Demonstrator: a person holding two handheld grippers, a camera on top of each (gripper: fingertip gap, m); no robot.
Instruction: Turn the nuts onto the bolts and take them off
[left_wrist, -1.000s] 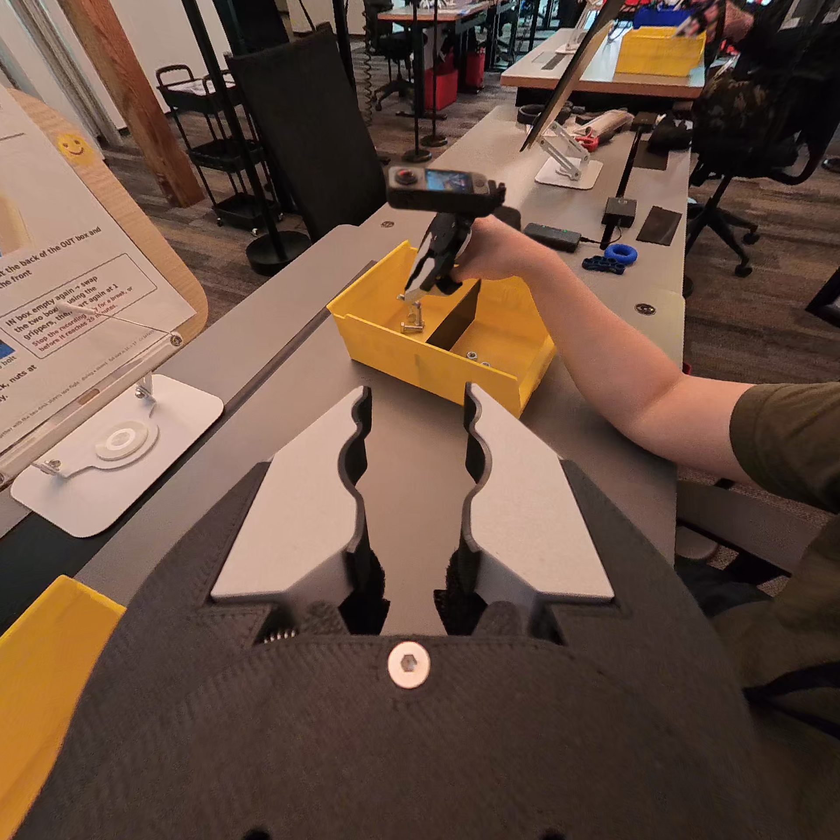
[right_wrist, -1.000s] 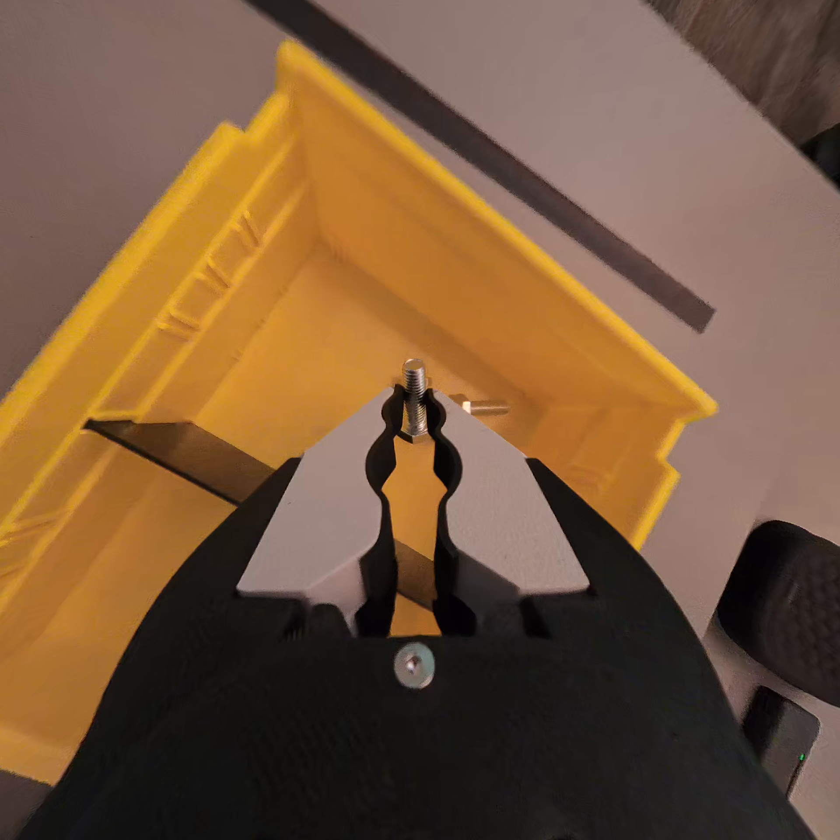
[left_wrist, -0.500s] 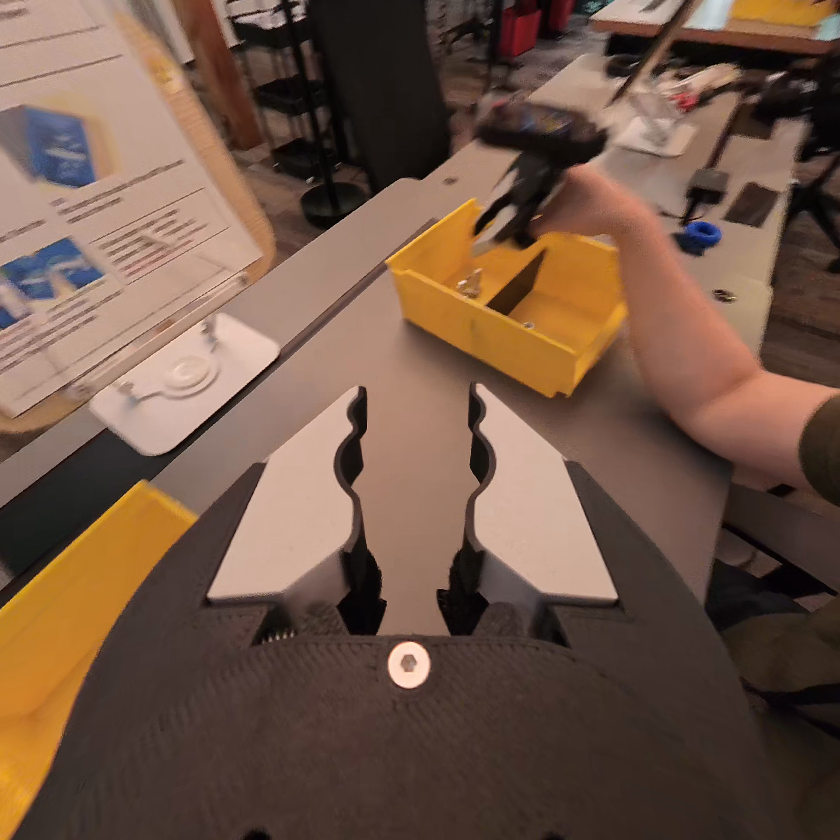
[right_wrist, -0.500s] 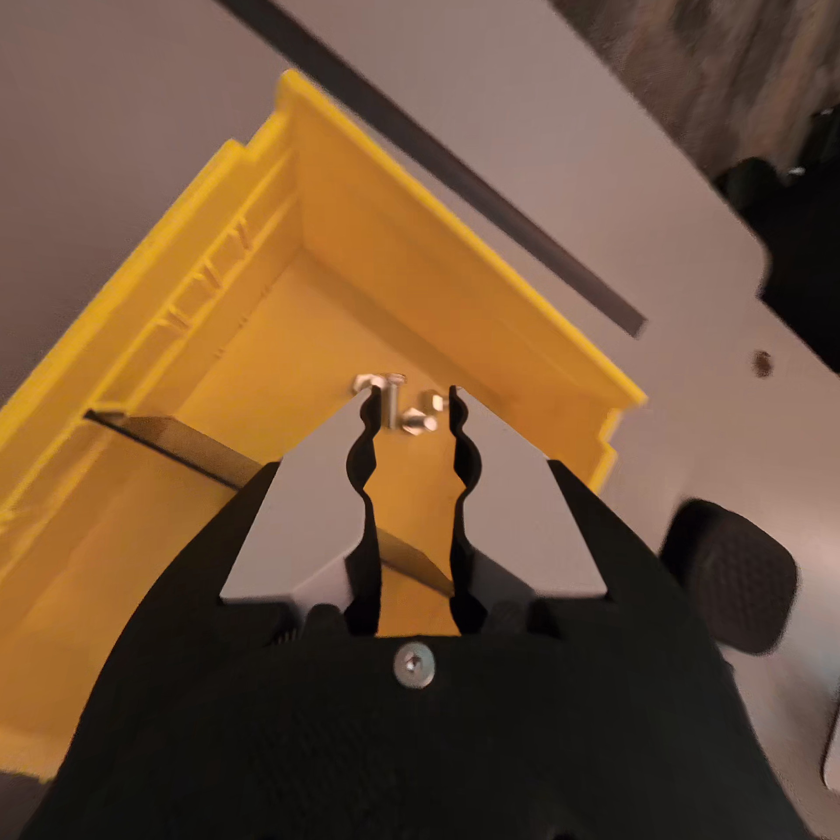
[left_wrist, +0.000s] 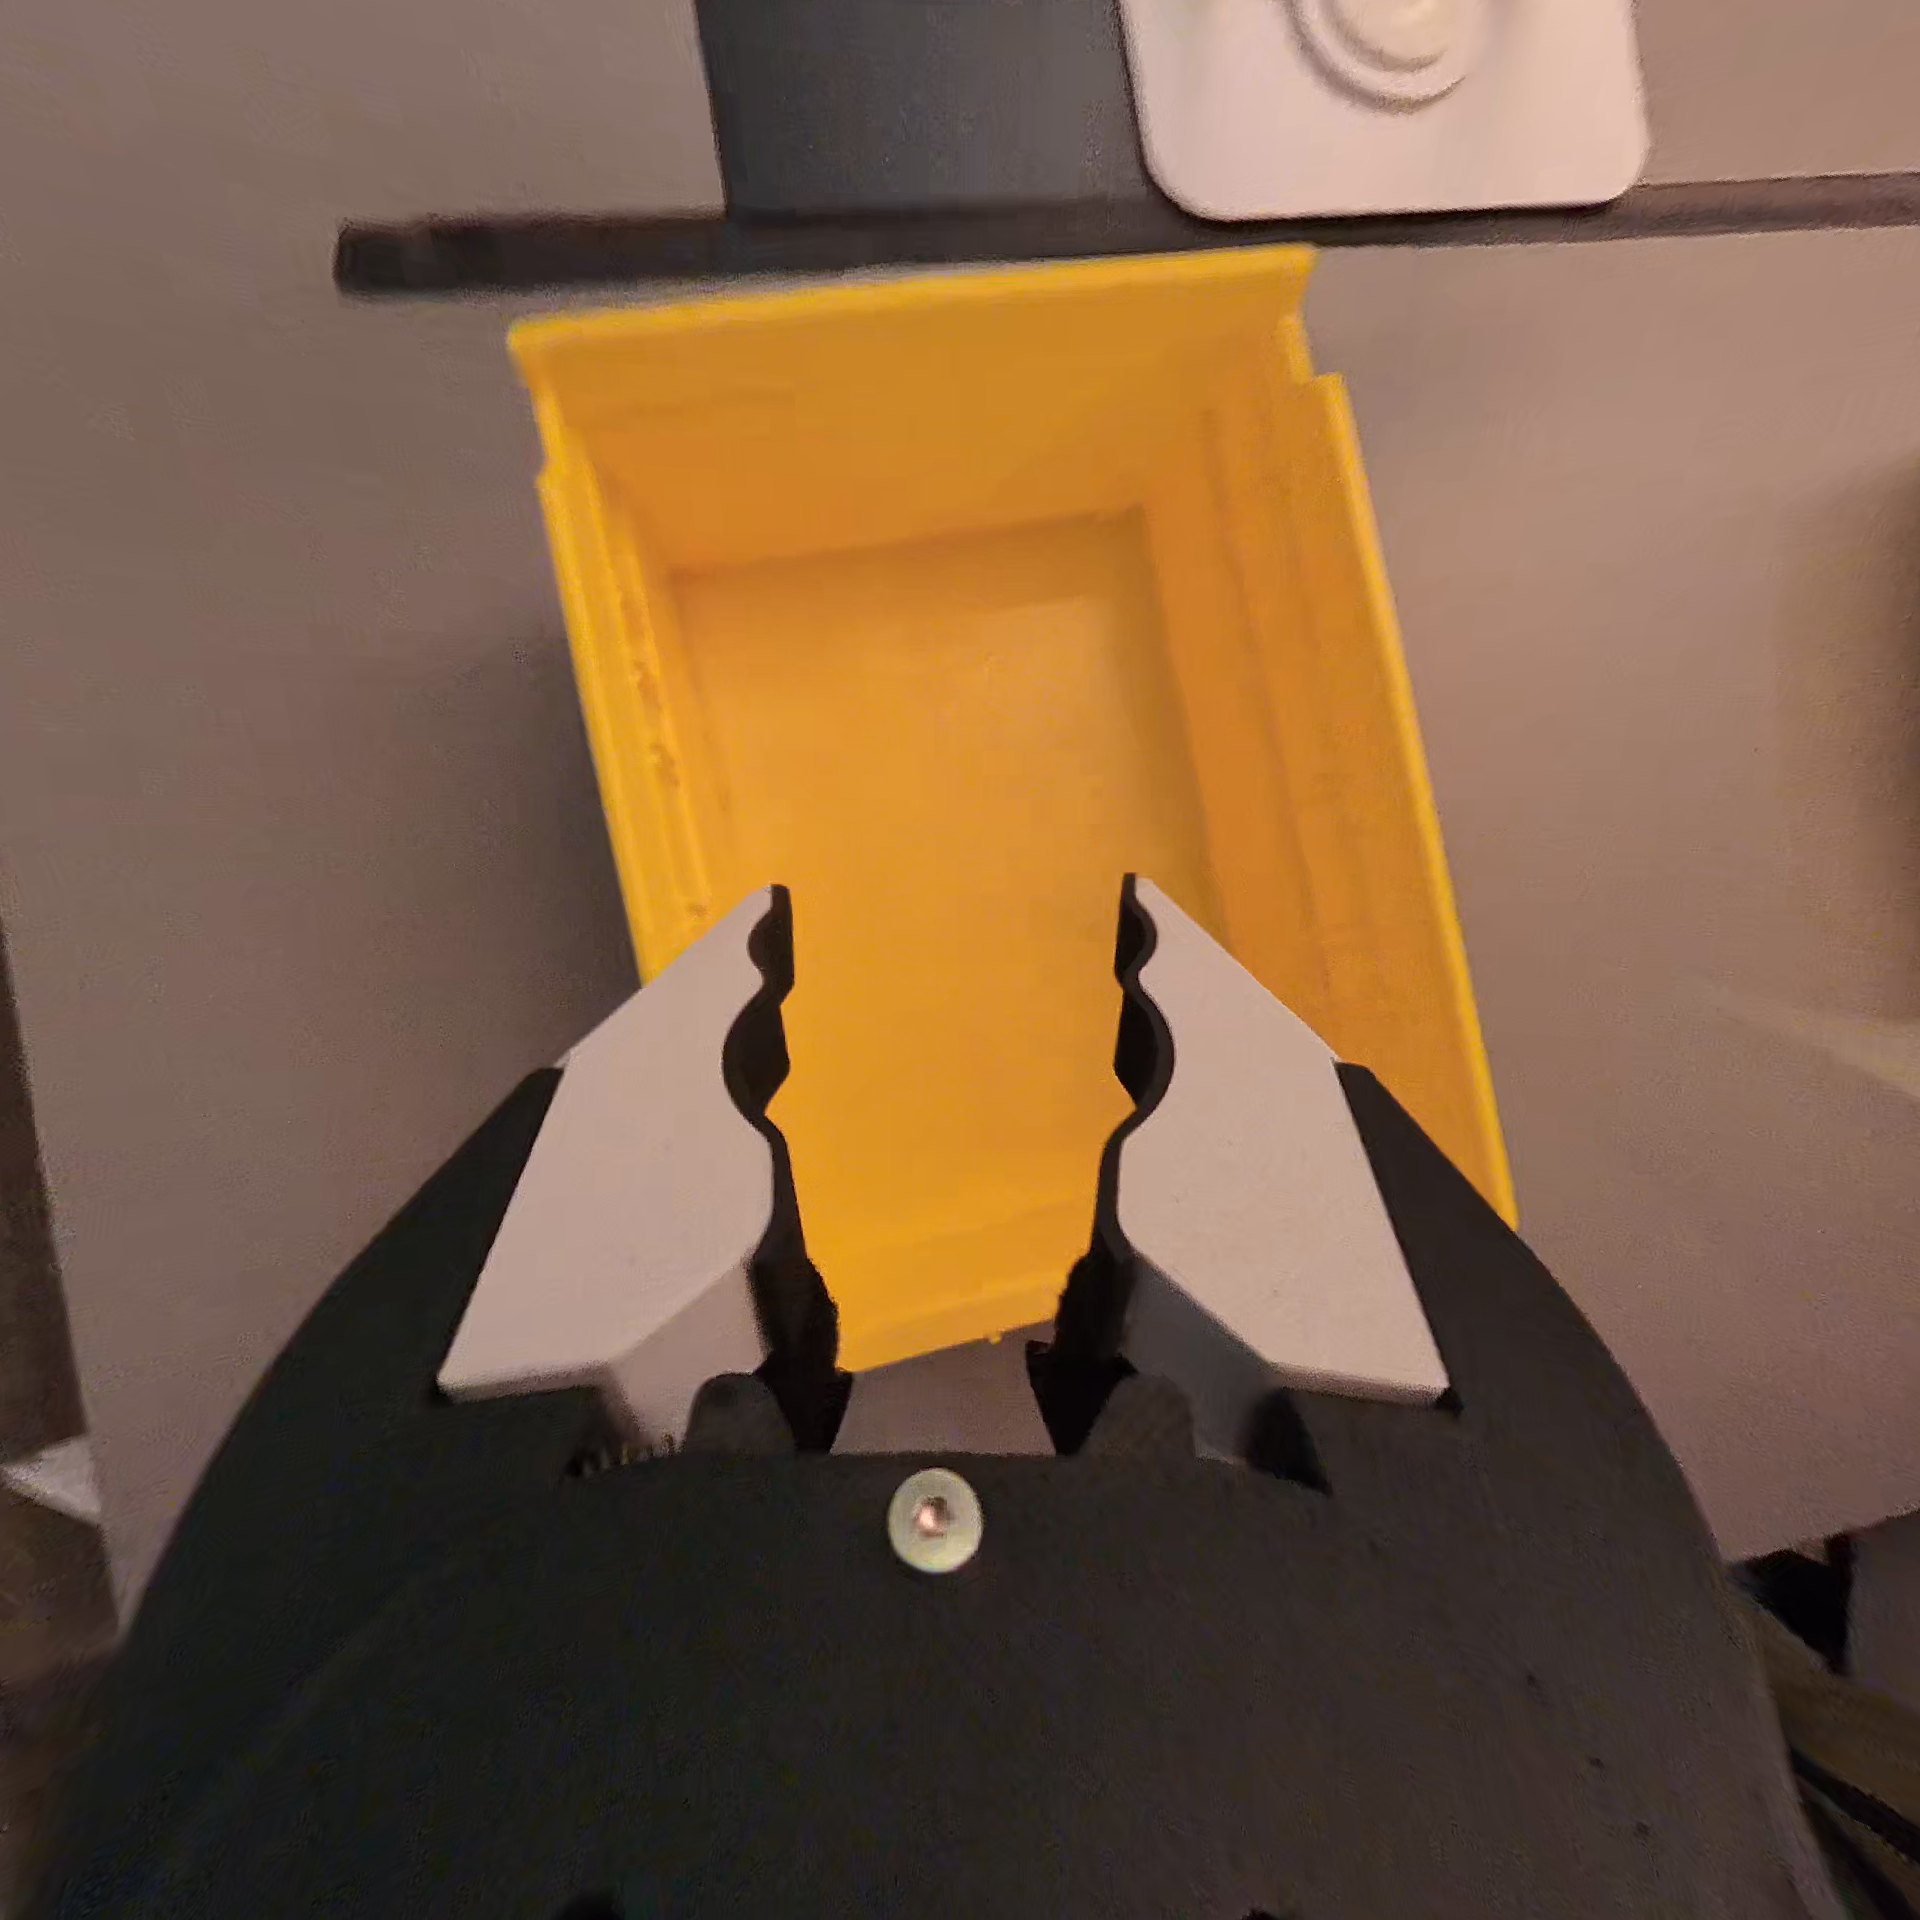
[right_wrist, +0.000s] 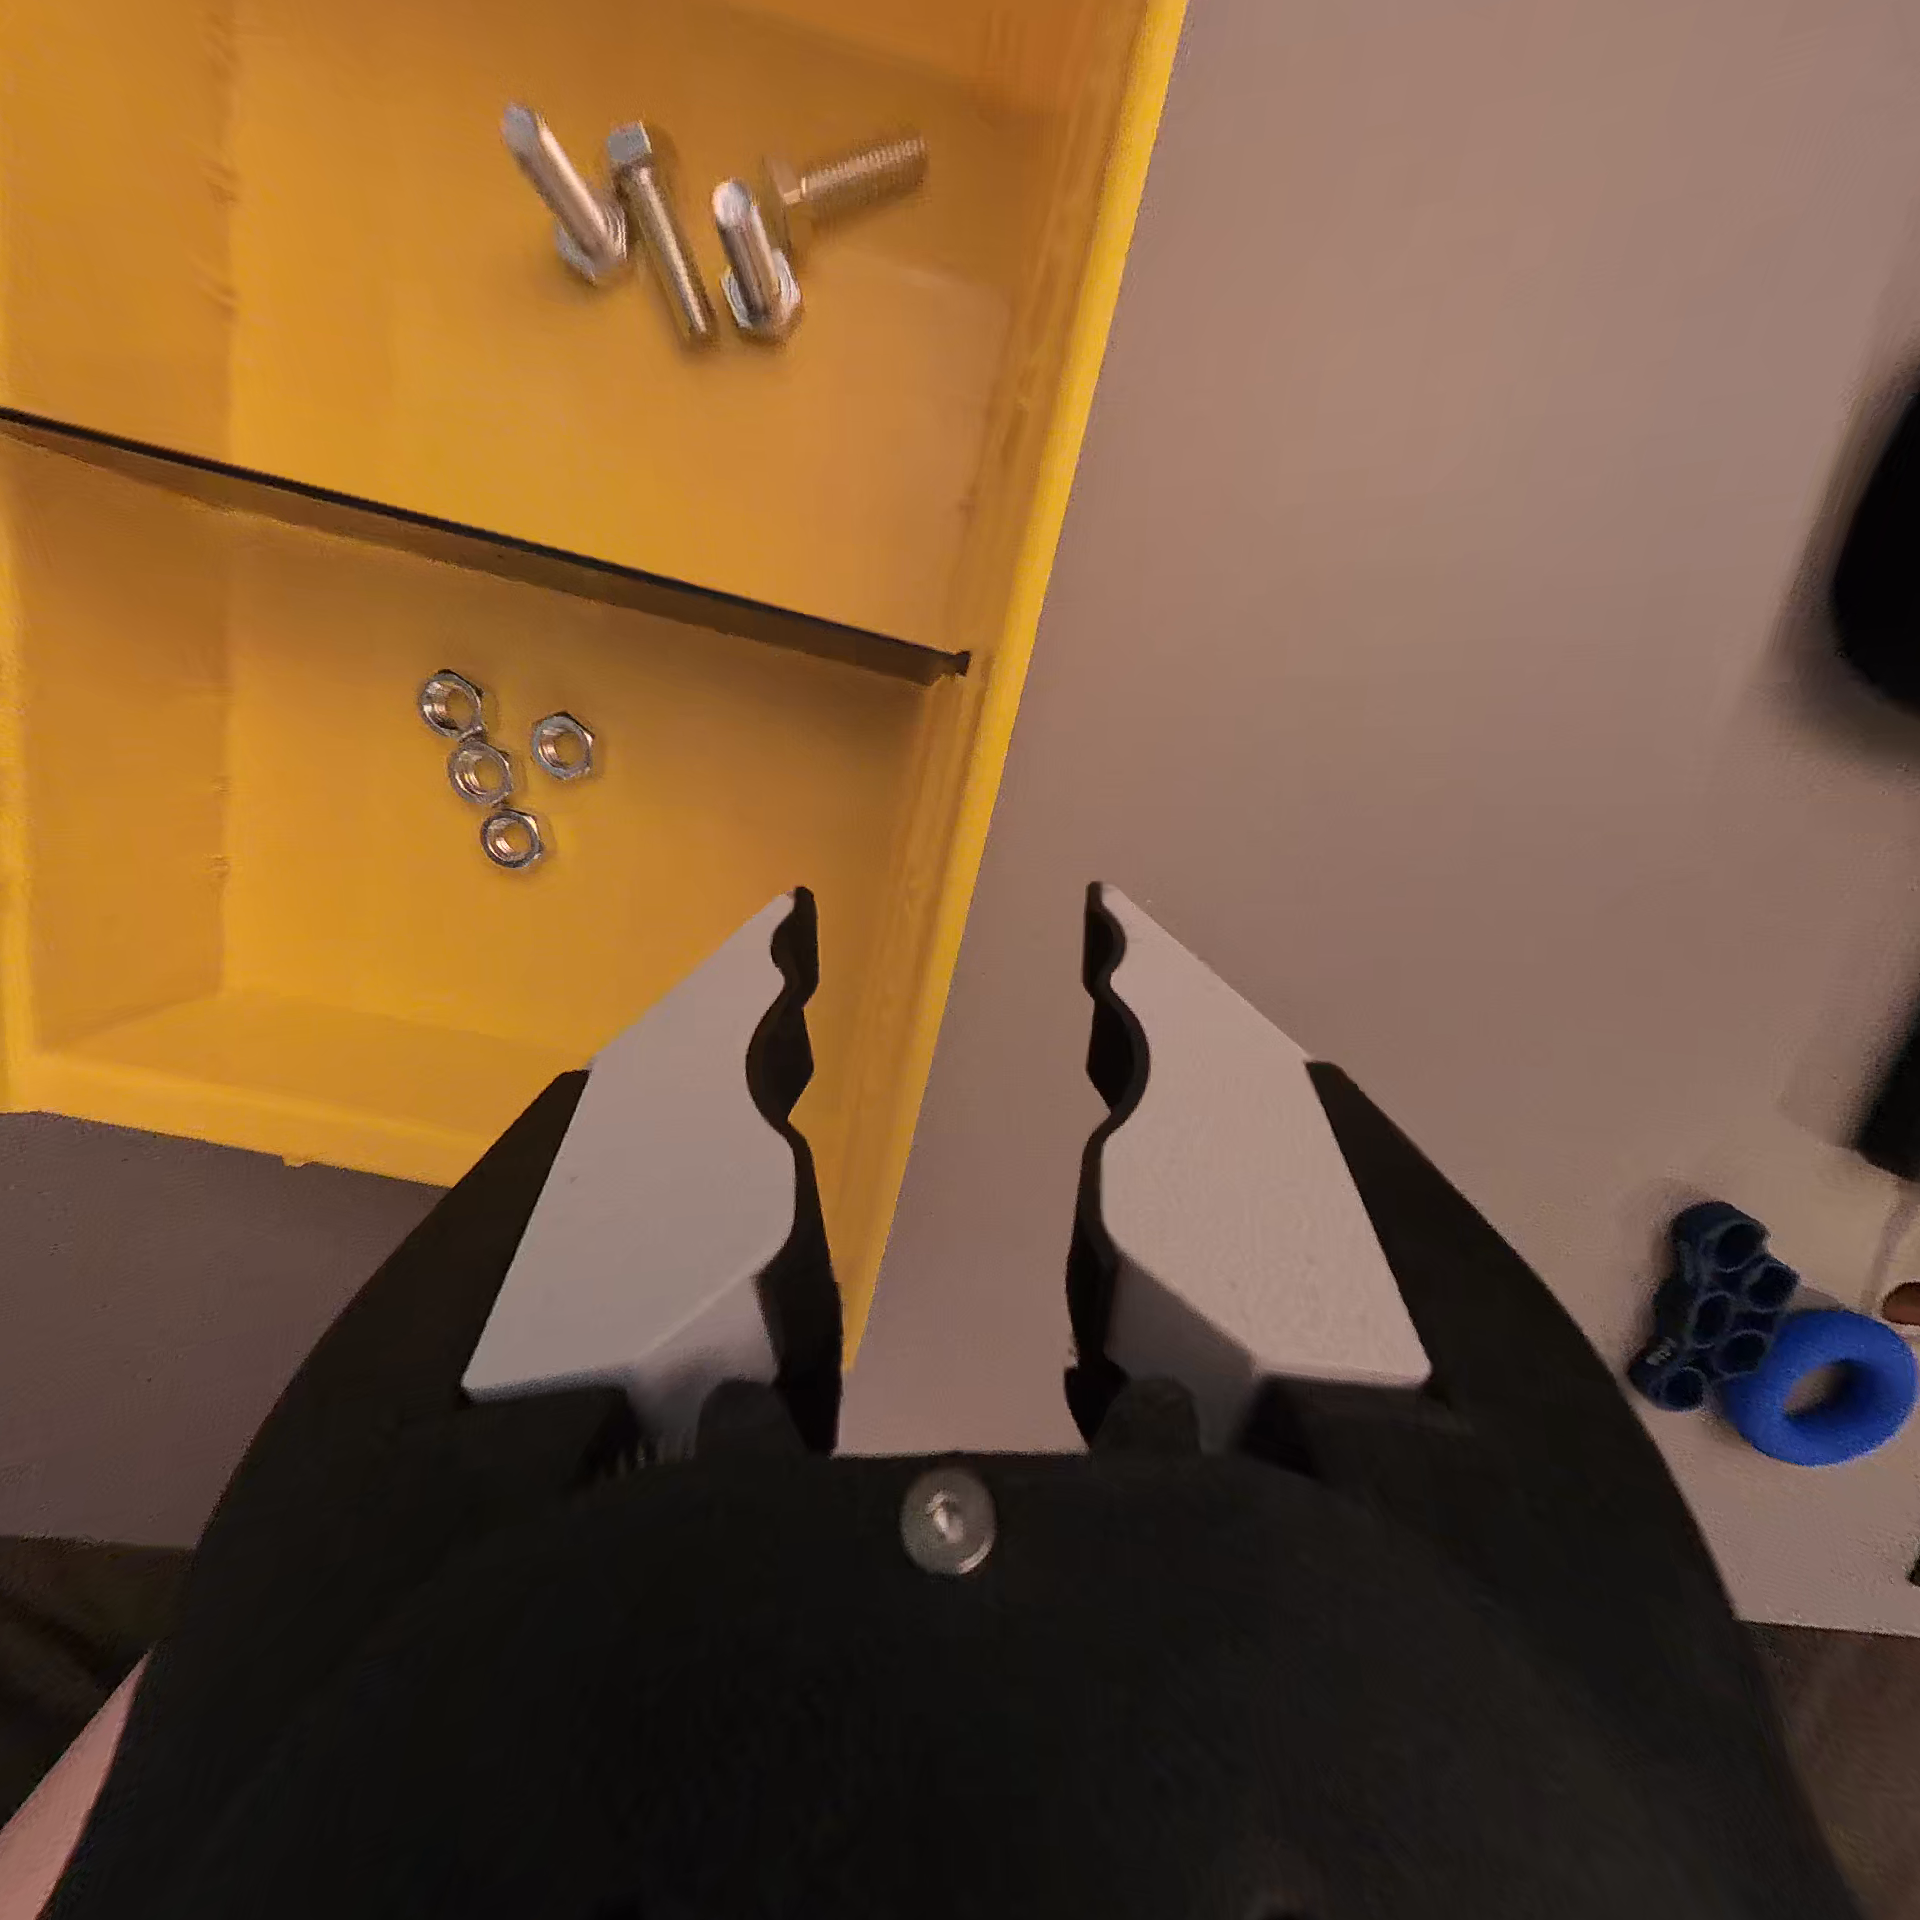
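Observation:
In the right wrist view a yellow bin (right_wrist: 1049, 436) is split by a dark divider (right_wrist: 499, 540). Several bolts (right_wrist: 665, 229) lie in its far compartment and several loose nuts (right_wrist: 499, 764) lie in its near one. My right gripper (right_wrist: 948, 904) is open and empty, above the bin's right wall and the grey table. In the left wrist view my left gripper (left_wrist: 954, 894) is open and empty, held over a second yellow bin (left_wrist: 935, 436) that has nothing in it.
A white stand base (left_wrist: 1382, 94) and a dark strip (left_wrist: 520, 260) lie beyond the empty bin. To the right of the divided bin sit a blue foam ring (right_wrist: 1829, 1397), a dark blue perforated part (right_wrist: 1704, 1288) and a blurred black object (right_wrist: 1881, 582). Spacing between my two grippers at the tips: around 70 centimetres.
My right gripper let go of the bolt into the far compartment, opened and drew back toward the bin's right wall. My left gripper swung from facing the table to over the empty bin.

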